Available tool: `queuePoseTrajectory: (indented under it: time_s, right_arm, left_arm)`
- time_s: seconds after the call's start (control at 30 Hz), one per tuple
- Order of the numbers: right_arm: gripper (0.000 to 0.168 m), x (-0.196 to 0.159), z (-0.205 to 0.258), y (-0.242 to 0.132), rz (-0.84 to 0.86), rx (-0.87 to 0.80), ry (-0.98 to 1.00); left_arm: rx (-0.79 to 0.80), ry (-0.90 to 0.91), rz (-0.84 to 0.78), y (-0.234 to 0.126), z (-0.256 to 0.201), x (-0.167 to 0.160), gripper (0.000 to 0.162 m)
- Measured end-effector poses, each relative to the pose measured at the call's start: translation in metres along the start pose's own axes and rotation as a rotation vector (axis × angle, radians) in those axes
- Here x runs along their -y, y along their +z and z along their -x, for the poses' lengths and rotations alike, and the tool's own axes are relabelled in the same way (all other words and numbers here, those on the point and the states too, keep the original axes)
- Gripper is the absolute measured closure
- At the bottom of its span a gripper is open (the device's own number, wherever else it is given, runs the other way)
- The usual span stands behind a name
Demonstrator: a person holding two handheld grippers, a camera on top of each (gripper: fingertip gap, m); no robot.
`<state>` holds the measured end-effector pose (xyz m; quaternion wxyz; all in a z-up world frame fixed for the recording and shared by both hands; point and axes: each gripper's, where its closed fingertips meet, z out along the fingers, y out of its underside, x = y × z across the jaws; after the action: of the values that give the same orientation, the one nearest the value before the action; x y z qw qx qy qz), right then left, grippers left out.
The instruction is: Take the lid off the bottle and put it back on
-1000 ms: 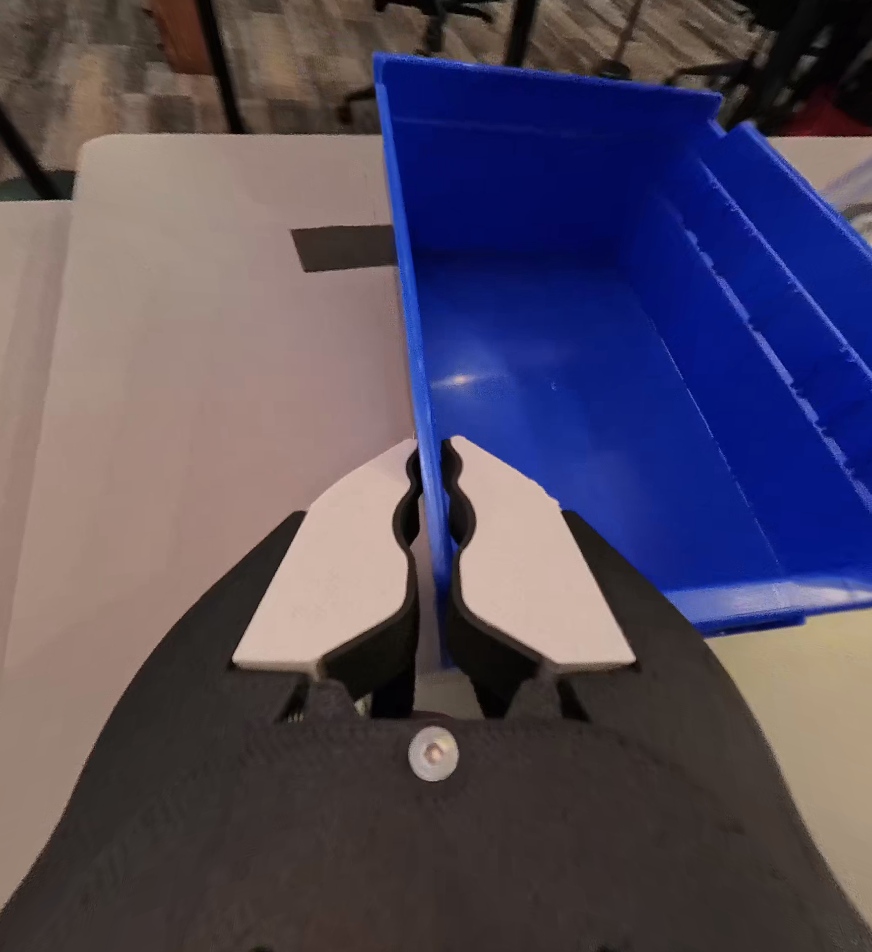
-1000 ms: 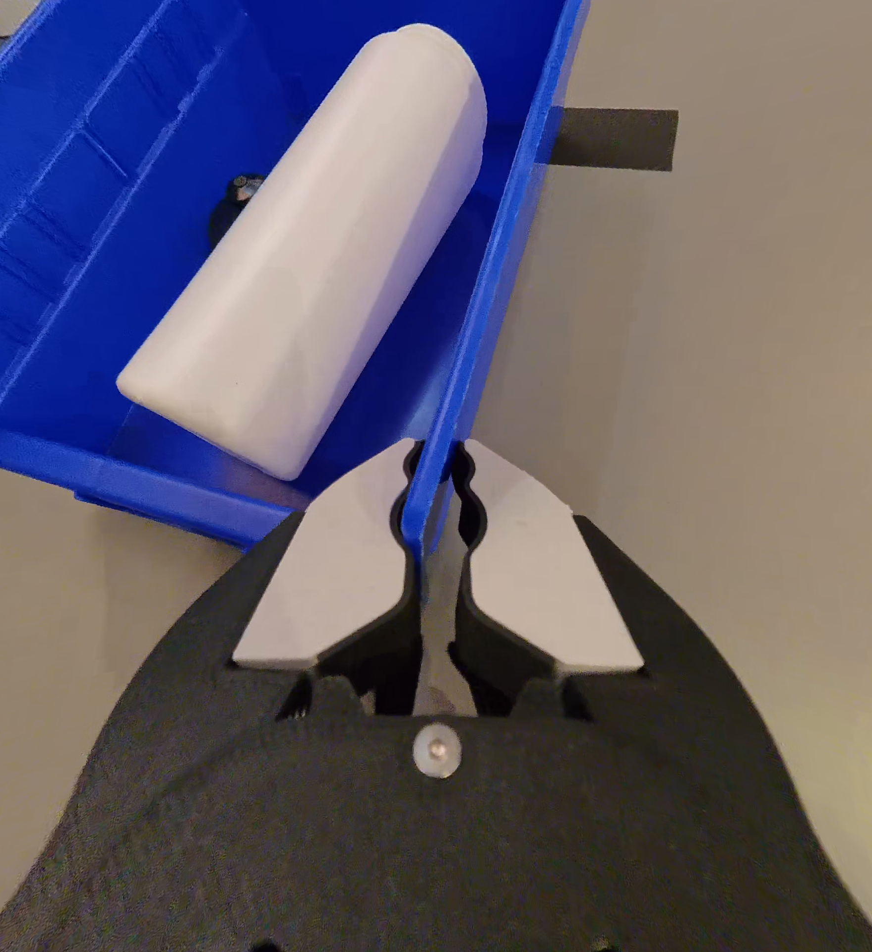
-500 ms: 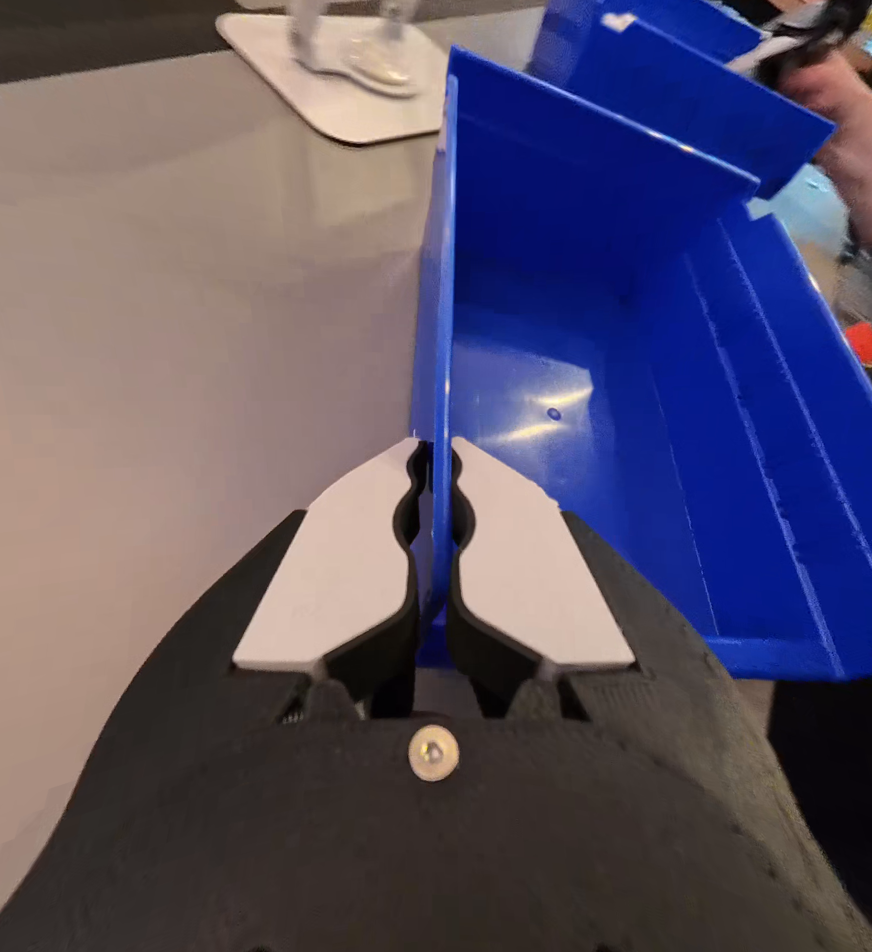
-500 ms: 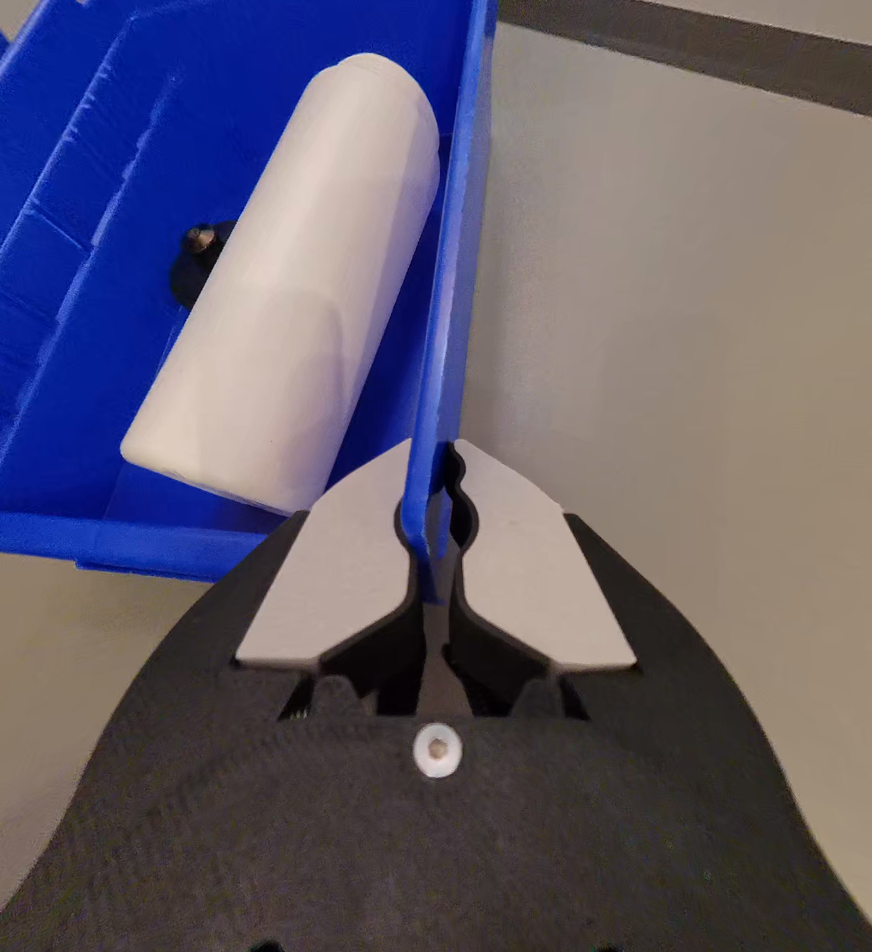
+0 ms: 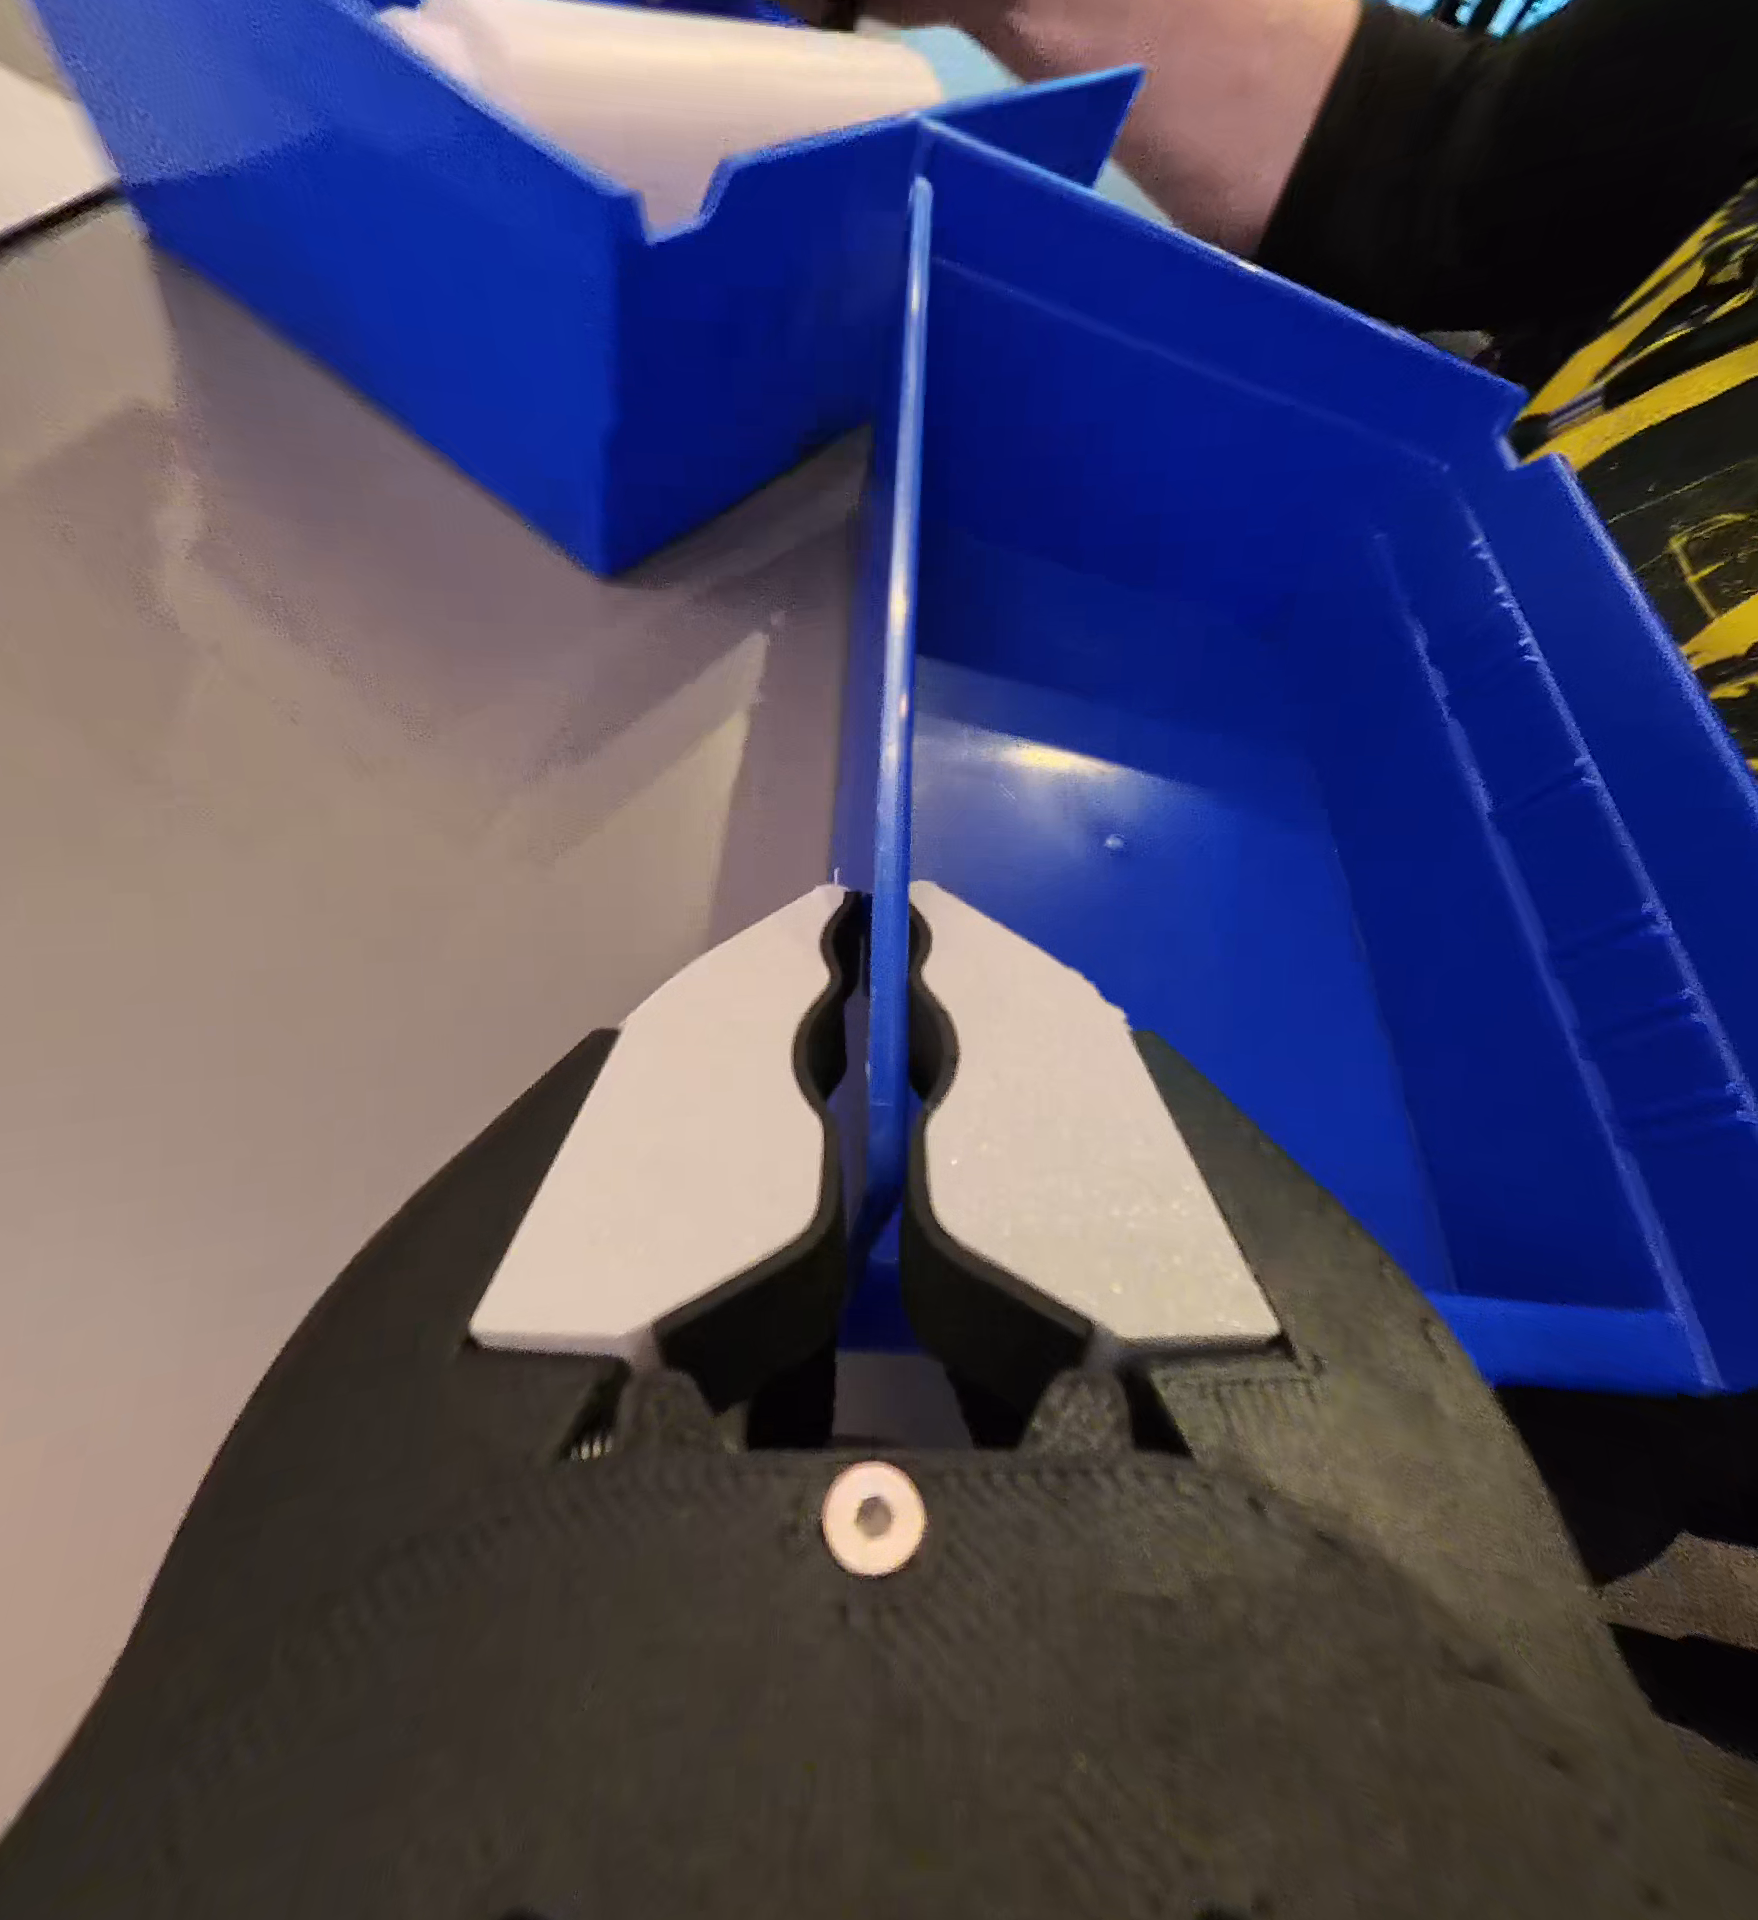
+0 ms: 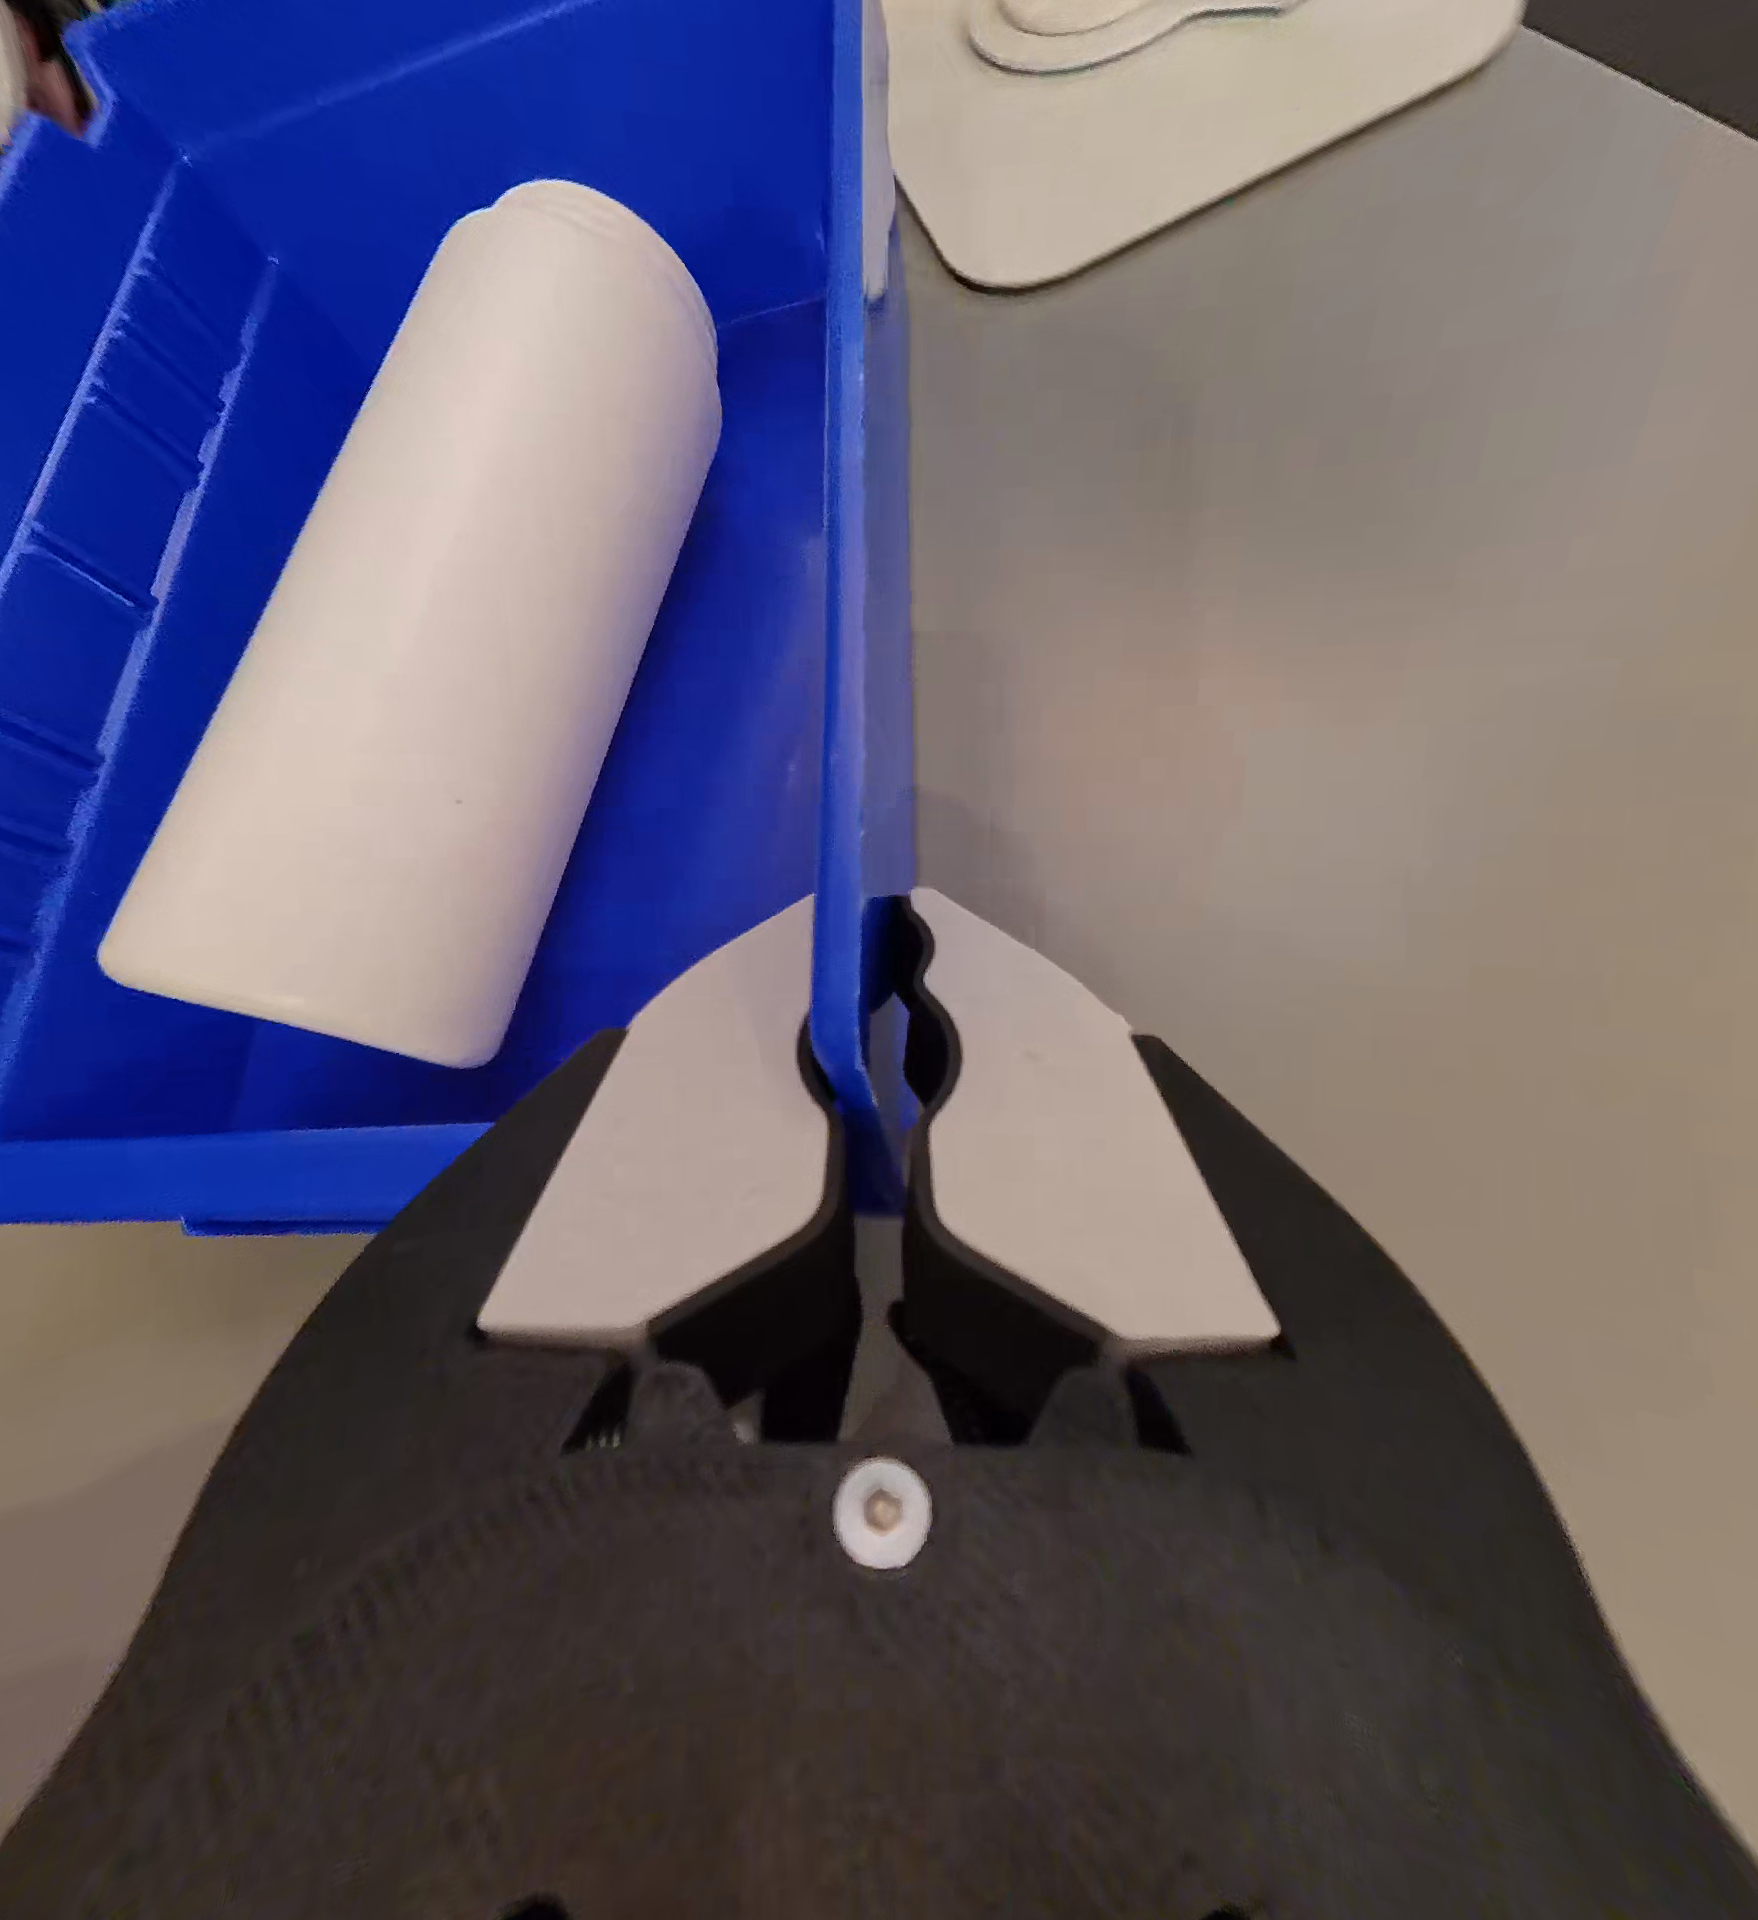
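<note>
Risk: left gripper (image 5: pixel 880 914) clenched on empty bin (image 5: pixel 1270 644) wall, right gripper (image 6: pixel 864 909) on bottle (image 6: pixel 418 665) bin (image 6: pixel 844 520) wall w/ bottle loose inside — tilt may roll it.

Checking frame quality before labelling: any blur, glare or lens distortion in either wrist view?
Left wrist view: far blue plastic bin is motion-blurred; a glare spot shows on the near, empty blue bin's floor; the grey table is glossy. Right wrist view: the white cylindrical bottle is fairly sharp; wide-angle bending at the edges.
</note>
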<state>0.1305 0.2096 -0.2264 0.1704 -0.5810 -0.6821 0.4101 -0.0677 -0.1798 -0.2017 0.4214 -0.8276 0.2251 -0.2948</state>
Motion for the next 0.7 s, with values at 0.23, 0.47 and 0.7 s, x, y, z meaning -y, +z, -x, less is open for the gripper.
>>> queuePoseTrajectory:
  time_s: [0.23, 0.47, 0.7]
  right_arm:
    - [0.149, 0.058, -0.002, 0.078, 0.045, 0.053, -0.053]
    - [0.082, 0.088, 0.014, 0.04, -0.002, -0.075, 0.108]
    - [0.079, 0.064, 0.15, 0.007, 0.082, -0.05, 0.238]
  left_arm:
    - [0.04, 0.011, 0.027, 0.035, 0.012, 0.02, 0.145]
    - [0.257, -0.096, -0.078, -0.023, 0.04, 0.058, 0.088]
    - [0.518, -0.23, -0.039, -0.019, 0.117, 0.116, 0.062]
